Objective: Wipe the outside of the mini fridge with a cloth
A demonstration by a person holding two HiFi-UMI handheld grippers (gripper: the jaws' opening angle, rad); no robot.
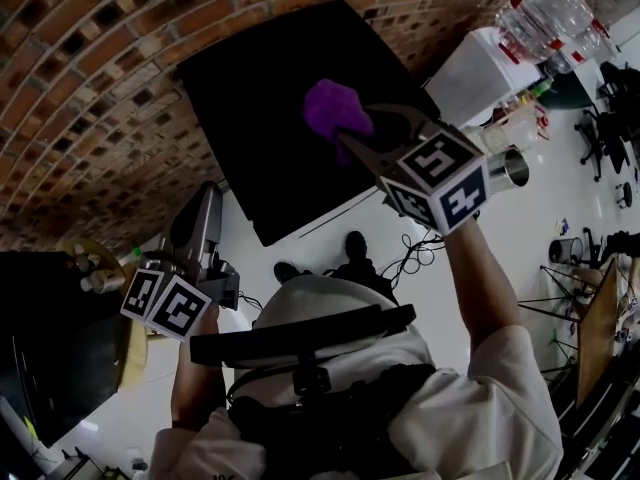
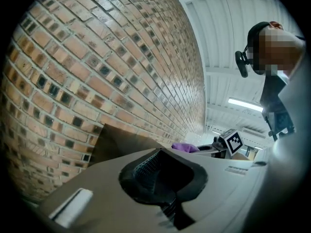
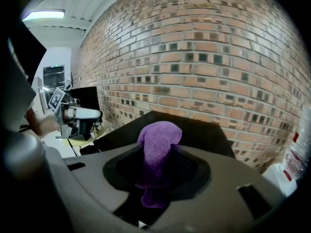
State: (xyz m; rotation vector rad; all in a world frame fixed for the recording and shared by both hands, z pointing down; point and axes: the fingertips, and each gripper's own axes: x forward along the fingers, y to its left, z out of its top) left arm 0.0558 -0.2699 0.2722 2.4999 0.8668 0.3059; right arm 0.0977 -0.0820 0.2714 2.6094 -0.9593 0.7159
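The black mini fridge [image 1: 270, 118] stands against the brick wall; its dark top also shows in the right gripper view [image 3: 194, 127] and as a dark slab in the left gripper view [image 2: 121, 142]. My right gripper [image 1: 350, 128] is shut on a bunched purple cloth [image 1: 335, 108] and holds it over the fridge's top; whether cloth and fridge touch I cannot tell. The cloth [image 3: 158, 149] sticks up between the jaws. My left gripper [image 1: 195, 230] hangs shut and empty to the left of the fridge, beside the wall, its jaws together [image 2: 163, 176].
A brick wall [image 1: 90, 88] runs behind the fridge. A white box [image 1: 480, 68] with clear plastic bottles [image 1: 550, 13] stands right of it. A metal cup [image 1: 508, 168], cables [image 1: 410, 253] and stands lie on the white floor. A dark cabinet [image 1: 40, 338] is at far left.
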